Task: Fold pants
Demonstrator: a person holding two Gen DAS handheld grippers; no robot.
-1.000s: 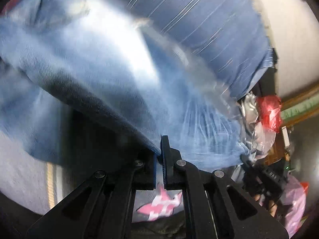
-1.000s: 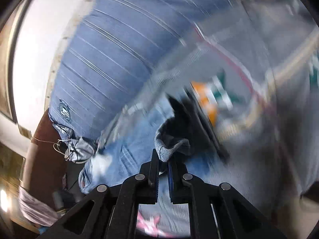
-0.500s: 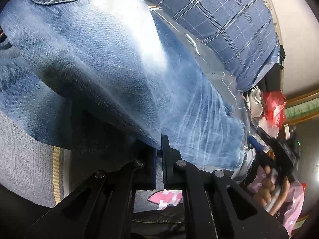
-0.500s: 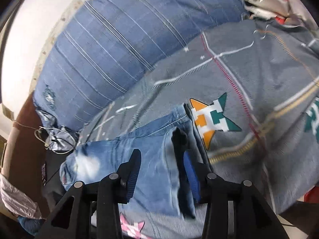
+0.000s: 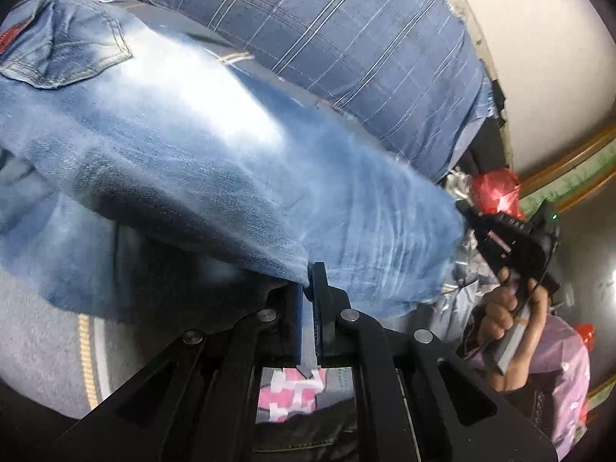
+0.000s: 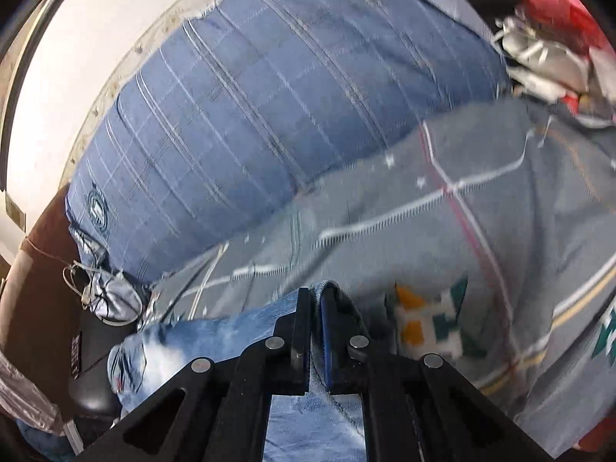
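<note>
The left gripper (image 5: 310,285), a black plastic linkage frame, is seen with round silver screw heads on its angular arms and blue pads lining its two fingers (image 5: 297,319). The same black frame, silver screws and blue-lined fingers (image 6: 330,340) are shown on the right gripper (image 6: 315,310). In the left wrist view, a small green light is lit on the right gripper's black body, and a bare-skinned hand (image 5: 512,310) is glimpsed beneath it.

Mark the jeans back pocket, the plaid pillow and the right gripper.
jeans back pocket (image 5: 65,54): left wrist view, middle of the stitched patch.
plaid pillow (image 6: 269,115): right wrist view, centre of its blue face.
right gripper (image 6: 315,300): right wrist view, between fingertips pinching denim.
</note>
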